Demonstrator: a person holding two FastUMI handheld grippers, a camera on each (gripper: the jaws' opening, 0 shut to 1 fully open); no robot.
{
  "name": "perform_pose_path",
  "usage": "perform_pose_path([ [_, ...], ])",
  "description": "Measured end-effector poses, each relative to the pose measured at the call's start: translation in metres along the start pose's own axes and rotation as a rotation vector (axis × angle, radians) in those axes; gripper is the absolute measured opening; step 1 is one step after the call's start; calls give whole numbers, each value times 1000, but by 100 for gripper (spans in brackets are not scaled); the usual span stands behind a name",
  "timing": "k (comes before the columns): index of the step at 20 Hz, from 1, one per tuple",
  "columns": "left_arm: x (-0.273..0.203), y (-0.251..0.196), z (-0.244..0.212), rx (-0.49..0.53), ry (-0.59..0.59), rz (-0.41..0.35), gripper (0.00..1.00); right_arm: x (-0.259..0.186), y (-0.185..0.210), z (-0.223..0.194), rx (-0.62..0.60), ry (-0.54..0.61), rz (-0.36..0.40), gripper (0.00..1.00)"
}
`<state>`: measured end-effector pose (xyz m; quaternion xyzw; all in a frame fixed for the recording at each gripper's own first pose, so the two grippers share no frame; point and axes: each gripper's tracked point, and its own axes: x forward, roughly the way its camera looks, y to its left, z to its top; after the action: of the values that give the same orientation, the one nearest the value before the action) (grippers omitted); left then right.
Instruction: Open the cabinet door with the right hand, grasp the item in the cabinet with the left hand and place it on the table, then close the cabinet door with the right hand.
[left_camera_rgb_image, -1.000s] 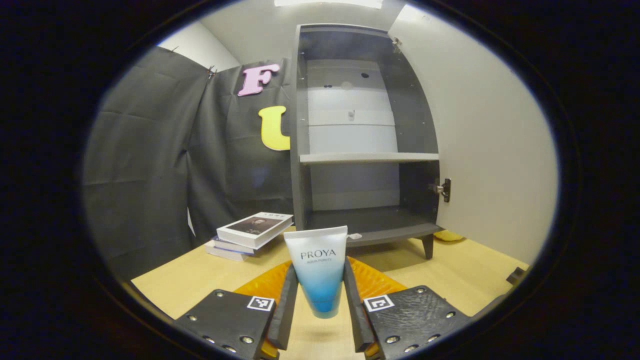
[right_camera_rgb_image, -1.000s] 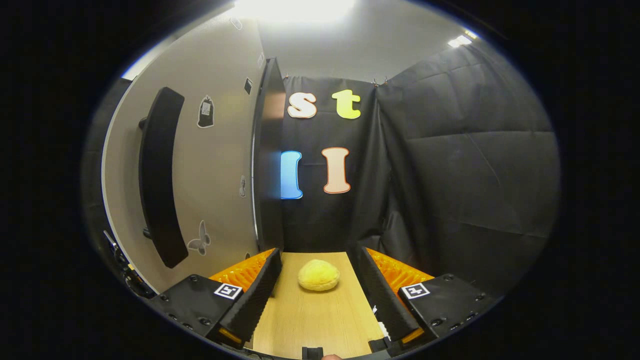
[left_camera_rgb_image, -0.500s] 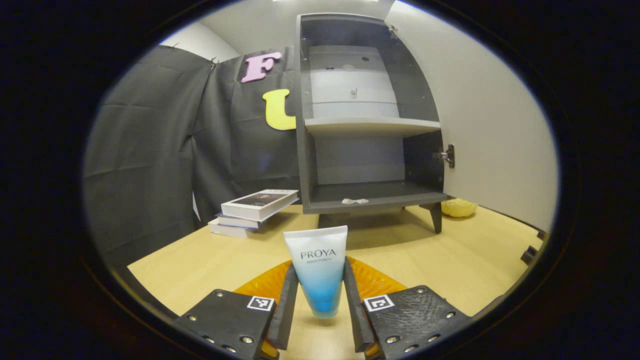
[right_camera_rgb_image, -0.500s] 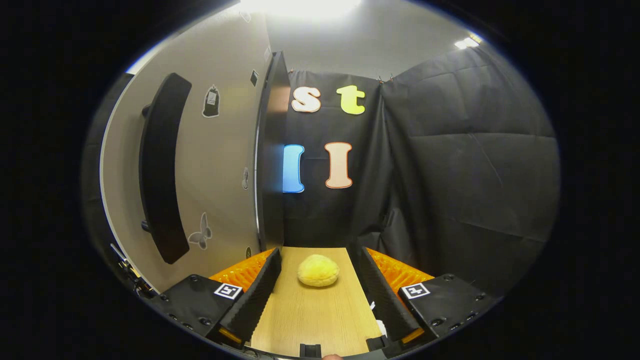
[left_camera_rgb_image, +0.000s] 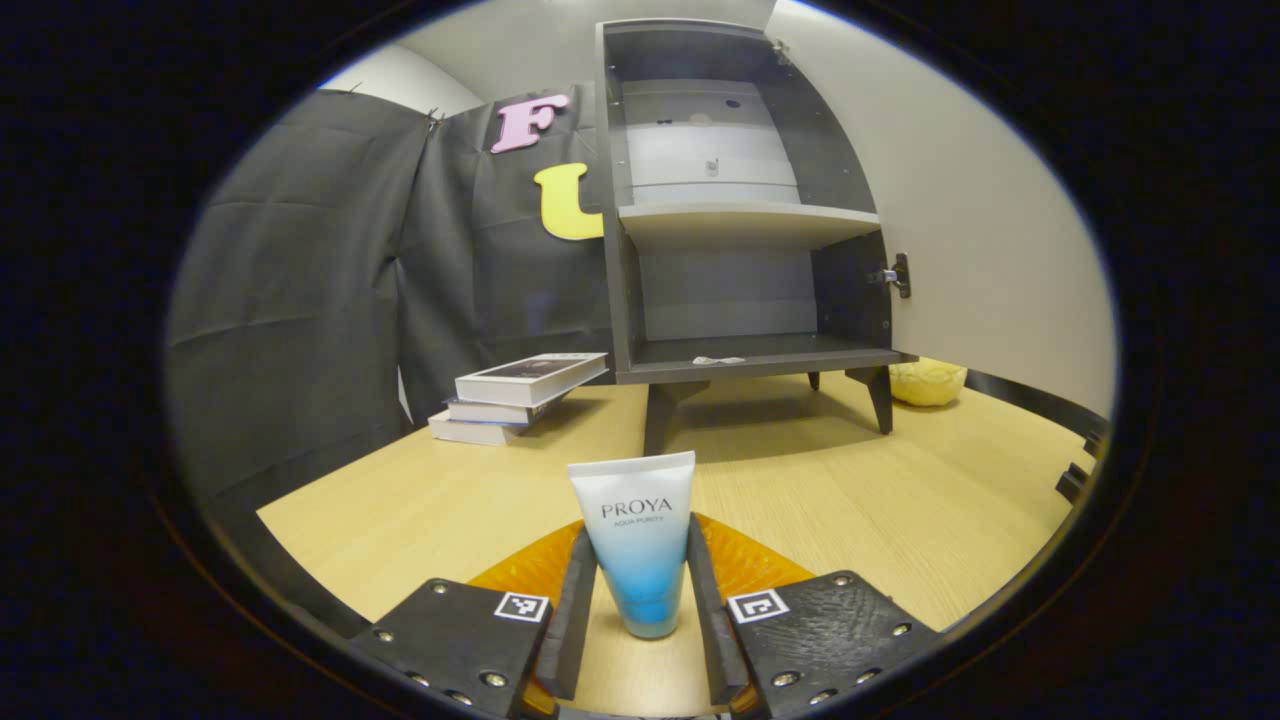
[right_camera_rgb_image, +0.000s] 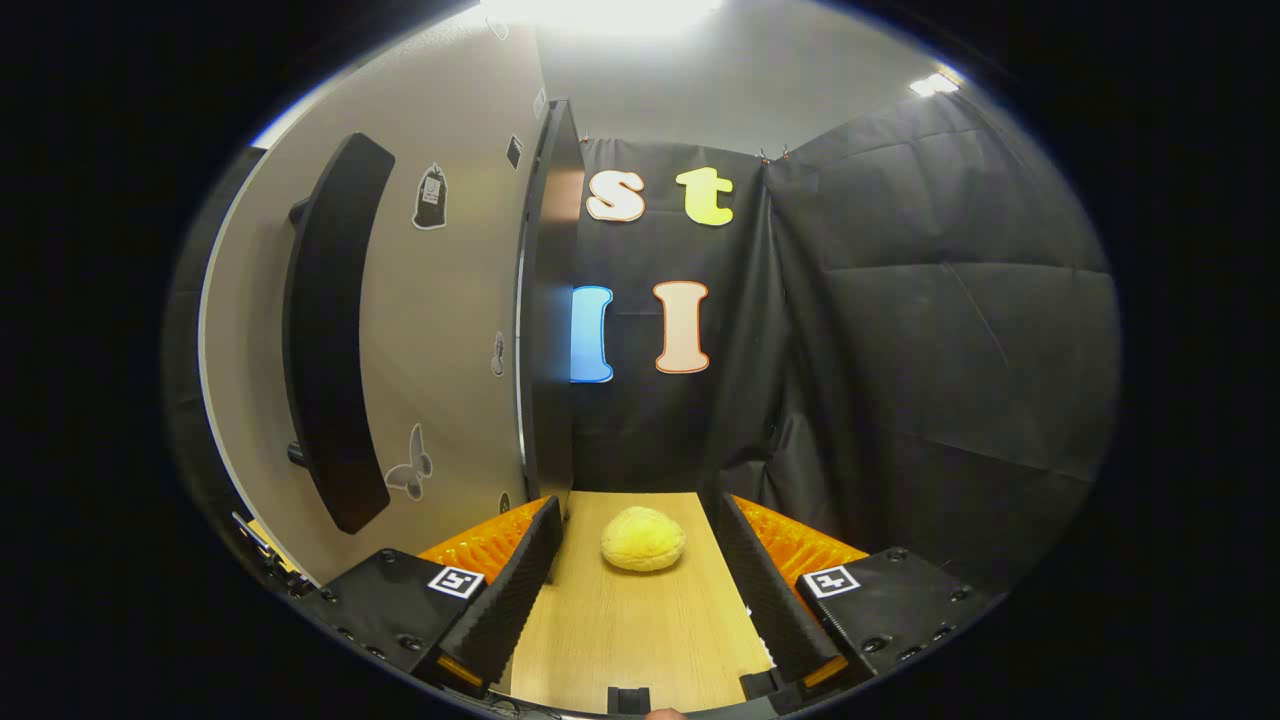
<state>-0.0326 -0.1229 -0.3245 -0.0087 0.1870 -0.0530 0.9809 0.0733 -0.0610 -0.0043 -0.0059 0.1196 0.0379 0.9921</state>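
The tube (left_camera_rgb_image: 637, 540) stands cap-down between the fingers of the left gripper (left_camera_rgb_image: 637, 610), which press on it from both sides, so it is clamped there. It sits low over the near part of the table (left_camera_rgb_image: 830, 500); whether its cap already touches the wood cannot be told. Beyond it, at the far side of the table, the cabinet (left_camera_rgb_image: 735, 215) stands open with both shelves bare apart from a small scrap on the lower one. Left of the cabinet lies a stack of books (left_camera_rgb_image: 515, 395), and to its right, past the leg, a yellow soft lump (left_camera_rgb_image: 925, 382).

In the right gripper view the right gripper (right_camera_rgb_image: 635, 590) has its fingers spread wide apart, holding nothing, with the same yellow lump (right_camera_rgb_image: 643, 538) on the table just ahead. To its left is the outer face of the cabinet door (right_camera_rgb_image: 440, 330), swung fully open, with its long dark handle (right_camera_rgb_image: 325, 340).

Judged from this, the step in hand is setting the tube down. Next the left gripper should lower until the cap rests firmly, then release without tipping it; after that the right gripper must reach left for the handle and swing the door shut
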Motion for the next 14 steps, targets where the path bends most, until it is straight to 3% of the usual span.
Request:
perform_pose_path([
  [8,-12,-4,-8,-6,17,7,53,3,-2,-1,21,-2,0,100],
  [12,-21,-2,-1,4,36,40,90,2,-8,2,38,-10,-3,100],
  [14,-25,-3,16,17,23,44,90,-1,-12,6,48,-25,-4,100],
])
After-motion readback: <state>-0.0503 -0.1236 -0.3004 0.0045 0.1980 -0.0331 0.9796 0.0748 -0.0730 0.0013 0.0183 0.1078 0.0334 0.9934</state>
